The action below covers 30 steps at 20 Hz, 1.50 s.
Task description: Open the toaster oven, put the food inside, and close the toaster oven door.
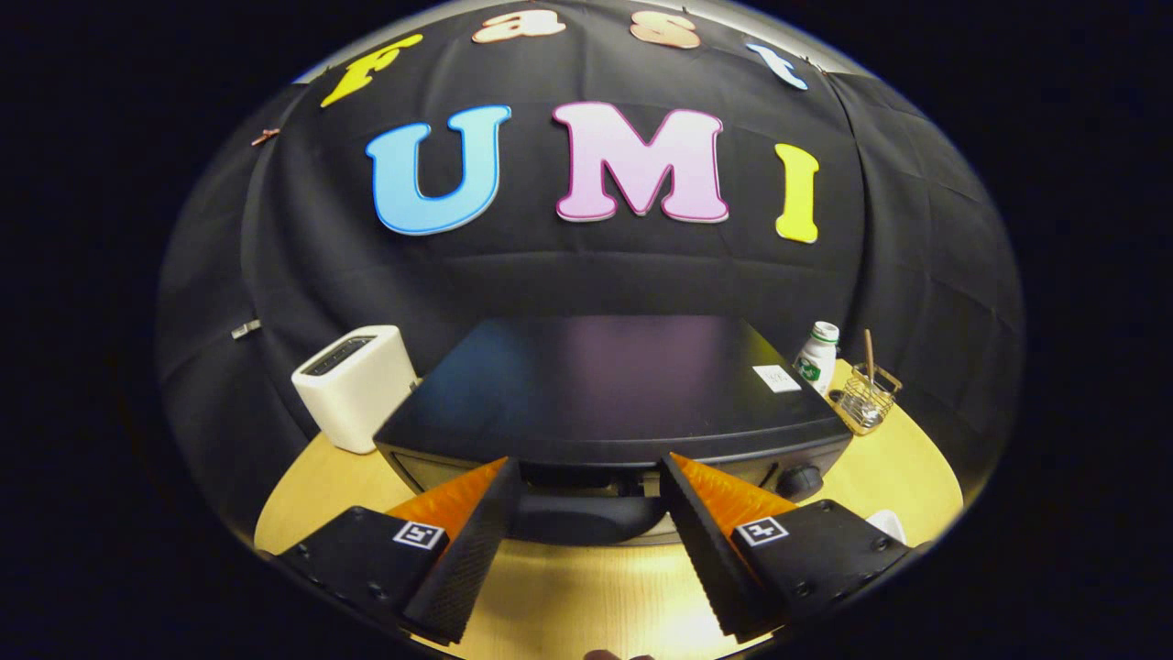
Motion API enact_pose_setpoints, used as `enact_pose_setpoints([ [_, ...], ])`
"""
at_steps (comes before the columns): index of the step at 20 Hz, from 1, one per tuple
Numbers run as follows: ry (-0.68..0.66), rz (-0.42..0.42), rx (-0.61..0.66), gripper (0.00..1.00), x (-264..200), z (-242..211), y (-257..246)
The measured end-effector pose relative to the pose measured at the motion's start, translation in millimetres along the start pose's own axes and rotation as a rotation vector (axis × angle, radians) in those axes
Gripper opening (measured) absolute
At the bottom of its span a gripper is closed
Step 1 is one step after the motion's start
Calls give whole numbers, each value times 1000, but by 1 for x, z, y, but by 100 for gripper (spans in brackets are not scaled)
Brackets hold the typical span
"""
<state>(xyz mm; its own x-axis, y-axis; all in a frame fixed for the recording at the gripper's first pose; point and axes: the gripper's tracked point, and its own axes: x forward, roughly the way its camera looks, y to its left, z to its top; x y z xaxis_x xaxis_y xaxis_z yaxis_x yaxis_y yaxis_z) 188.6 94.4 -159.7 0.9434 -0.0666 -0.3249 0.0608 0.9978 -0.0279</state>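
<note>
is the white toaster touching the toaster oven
Apart. The gripper view shows a strip of dark wall and table between the toaster and the oven. The gripper is open before the oven's handle.

1. Gripper [591, 481] fingers spread wide, toaster oven [605, 394] handle [586, 515] right between the tips.
2. White toaster [356, 385] crowds the oven's left.
3. Bottle [818, 356] and wire basket [866, 399] crowd its right.
4. Bare table [586, 596] under the fingers.

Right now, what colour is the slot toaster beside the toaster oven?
White, with a dark slot on top. The slot toaster shows best in the gripper view, beside the black toaster oven.
</note>
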Motion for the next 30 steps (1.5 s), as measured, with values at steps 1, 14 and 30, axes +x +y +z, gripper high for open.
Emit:
enact_pose_setpoints([
  [1,0,-3,-10,99,-2,-2,2],
  [14,75,-22,-42,100,-25,-22,3],
  [30,296,-3,-117,98,-85,-133,4],
])
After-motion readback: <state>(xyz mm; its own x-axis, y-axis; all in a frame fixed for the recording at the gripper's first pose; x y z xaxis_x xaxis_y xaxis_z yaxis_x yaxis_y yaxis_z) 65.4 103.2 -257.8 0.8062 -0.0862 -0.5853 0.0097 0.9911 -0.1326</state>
